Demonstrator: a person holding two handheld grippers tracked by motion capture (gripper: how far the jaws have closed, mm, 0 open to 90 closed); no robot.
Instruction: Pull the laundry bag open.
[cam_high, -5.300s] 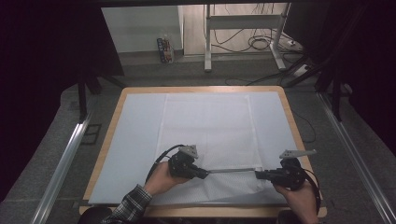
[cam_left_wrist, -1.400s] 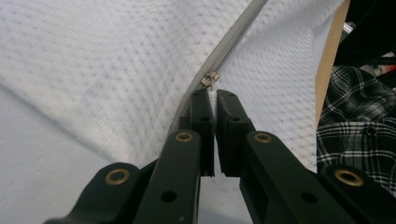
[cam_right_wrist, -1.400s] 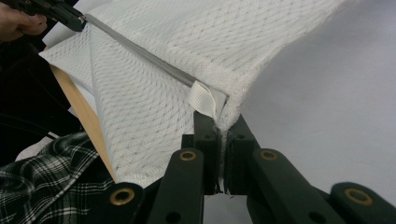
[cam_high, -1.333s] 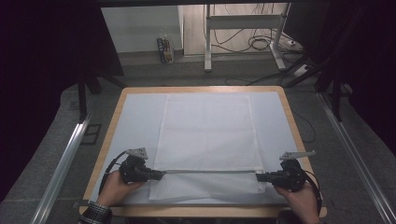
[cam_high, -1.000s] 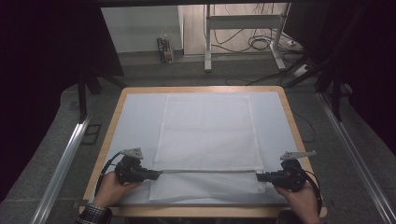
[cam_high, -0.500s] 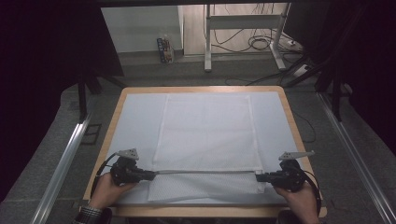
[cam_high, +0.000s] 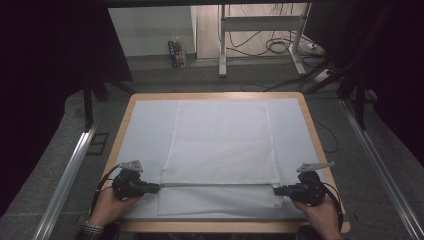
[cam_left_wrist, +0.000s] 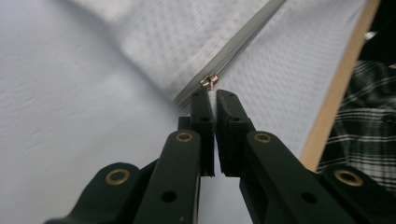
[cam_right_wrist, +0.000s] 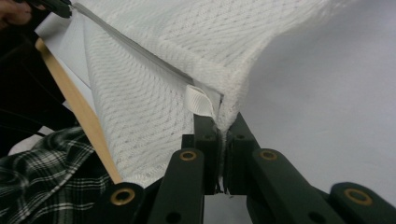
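A white mesh bag (cam_high: 220, 145) lies flat on the pale sheet that covers the table (cam_high: 145, 125). A grey zipper (cam_high: 215, 184) runs across the bag near its front edge. My left gripper (cam_high: 157, 188) sits at the zipper's left end, shut on the small metal zipper pull (cam_left_wrist: 208, 81), which shows right at the tips of the left gripper (cam_left_wrist: 214, 95). At the bag's front right corner my right gripper (cam_high: 276, 190) is shut on the mesh edge. In the right gripper view the right gripper (cam_right_wrist: 223, 122) pinches the fabric just beside a white loop tab (cam_right_wrist: 200, 100), and that corner is lifted.
The table has a wooden rim (cam_high: 119, 150). Metal rails (cam_high: 67, 175) run along the floor on both sides. A desk frame with cables (cam_high: 260, 40) stands beyond the far edge. A plaid sleeve (cam_right_wrist: 42, 163) is at the near edge.
My left gripper has slid left along the zipper line, from the middle of the bag to its left end, a little of that within the last second. The right gripper stayed put.
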